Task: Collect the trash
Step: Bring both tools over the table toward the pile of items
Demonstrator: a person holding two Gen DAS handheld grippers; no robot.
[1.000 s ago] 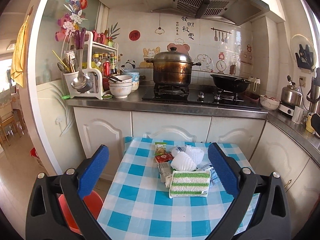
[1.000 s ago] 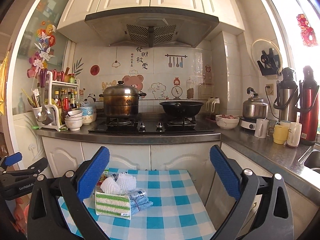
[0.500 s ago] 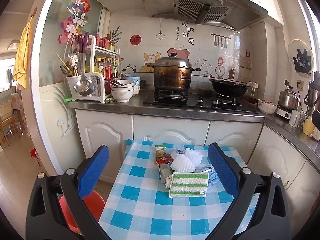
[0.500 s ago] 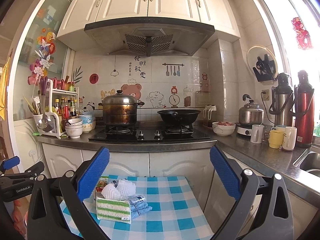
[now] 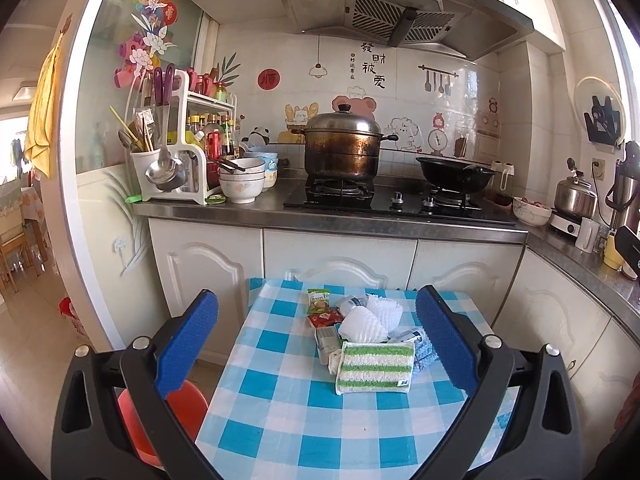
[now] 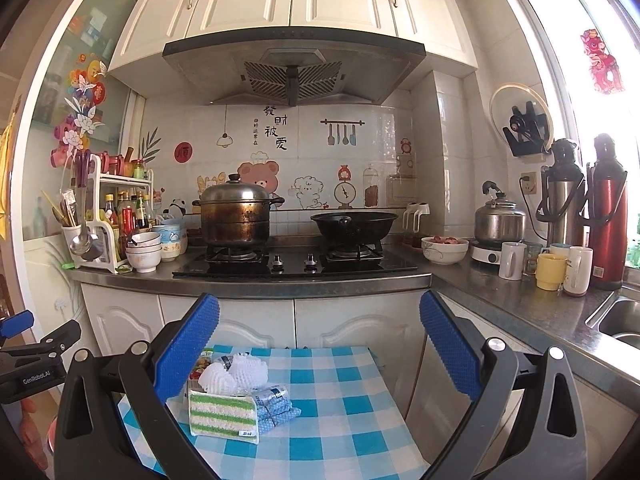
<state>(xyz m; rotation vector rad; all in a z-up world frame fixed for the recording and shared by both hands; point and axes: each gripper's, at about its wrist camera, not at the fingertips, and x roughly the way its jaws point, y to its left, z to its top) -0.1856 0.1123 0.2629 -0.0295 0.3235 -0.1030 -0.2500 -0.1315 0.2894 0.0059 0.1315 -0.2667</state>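
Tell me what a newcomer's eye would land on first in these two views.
Probably the blue-and-white checked table low in the middle, with its small heap: a green-striped sponge in front, white foam nets and snack wrappers behind. Next, the scorched steel pot on the stove's left burner beside a black wok. The left gripper and right gripper frame each view, open and empty.

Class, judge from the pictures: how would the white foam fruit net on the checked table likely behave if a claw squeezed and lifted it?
The foam net looks puffy and meshed, so it probably crushes easily and weighs little. Resting loosely atop wrappers, it may slide when nudged.
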